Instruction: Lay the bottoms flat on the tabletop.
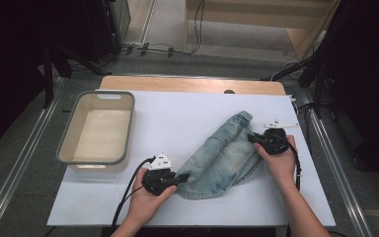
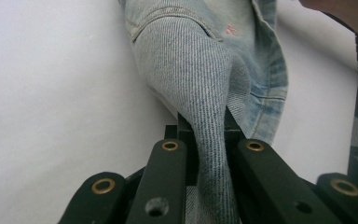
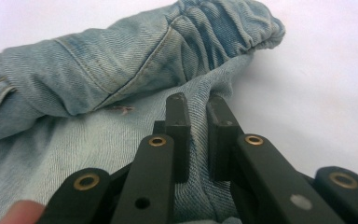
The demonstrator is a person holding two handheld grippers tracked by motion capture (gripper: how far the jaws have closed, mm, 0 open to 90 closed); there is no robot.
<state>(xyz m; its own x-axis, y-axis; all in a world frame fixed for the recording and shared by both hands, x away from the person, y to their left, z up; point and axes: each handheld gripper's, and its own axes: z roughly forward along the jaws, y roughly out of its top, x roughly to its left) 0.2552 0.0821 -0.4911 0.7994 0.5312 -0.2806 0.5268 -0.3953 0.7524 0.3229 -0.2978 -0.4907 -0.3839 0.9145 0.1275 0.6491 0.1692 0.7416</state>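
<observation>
Clearly both grippers are pinching the jeans (image 1: pixel 224 155) lying on the white tabletop (image 1: pixel 177 123): left gripper (image 1: pixel 181 177) gripping the near corner, right gripper (image 1: pixel 252 138) clamping a far fold; next probably lifting them together toward the bin (image 1: pixel 98 128)

A: Where is there room to move on the desk (image 1: pixel 177 113)?

B: The white middle is bare, between the tub (image 1: pixel 97 129) and the jeans (image 1: pixel 222 155). The front edge is bare too.

A: What gets in the way?

B: The tub stands on the left side. The jeans lie in a heap on the right, with the left claw (image 1: pixel 183 177) and right claw (image 1: pixel 251 138) at their ends.
</observation>
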